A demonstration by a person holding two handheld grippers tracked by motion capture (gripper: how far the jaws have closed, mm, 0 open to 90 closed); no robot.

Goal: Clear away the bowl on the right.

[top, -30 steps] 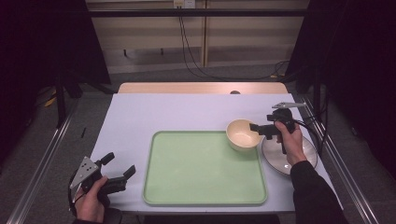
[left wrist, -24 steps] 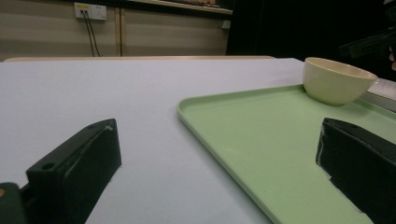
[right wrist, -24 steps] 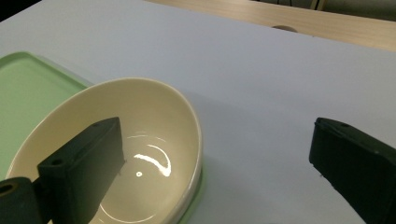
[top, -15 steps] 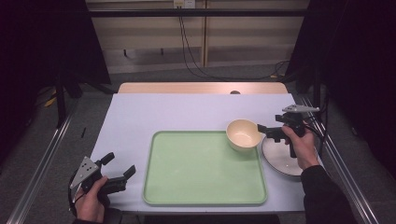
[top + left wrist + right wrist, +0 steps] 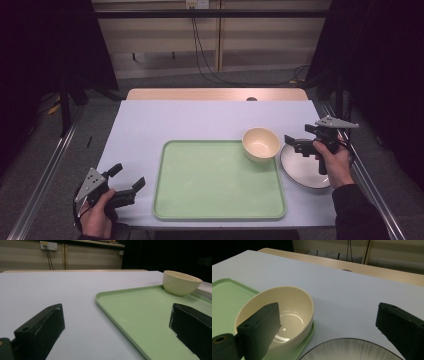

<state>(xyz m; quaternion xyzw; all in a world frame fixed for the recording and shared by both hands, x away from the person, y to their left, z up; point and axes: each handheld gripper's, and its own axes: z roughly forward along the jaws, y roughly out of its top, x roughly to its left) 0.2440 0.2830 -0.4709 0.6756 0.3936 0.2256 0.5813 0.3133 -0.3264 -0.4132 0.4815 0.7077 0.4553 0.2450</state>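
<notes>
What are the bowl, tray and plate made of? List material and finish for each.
Bowl: cream, glossy, likely ceramic or melamine; a ring of light glints inside.
Tray: pale green, matte, probably plastic; moulded raised rim.
Plate: whitish, grey radial streaks, glazed-looking; material unclear.

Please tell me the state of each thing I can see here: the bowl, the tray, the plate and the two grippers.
Bowl: upright, empty, on the tray's far right corner.
Tray: flat on the table, otherwise bare.
Plate: empty, right of the tray.
Left gripper: open, holding nothing.
Right gripper: open, above the plate.
</notes>
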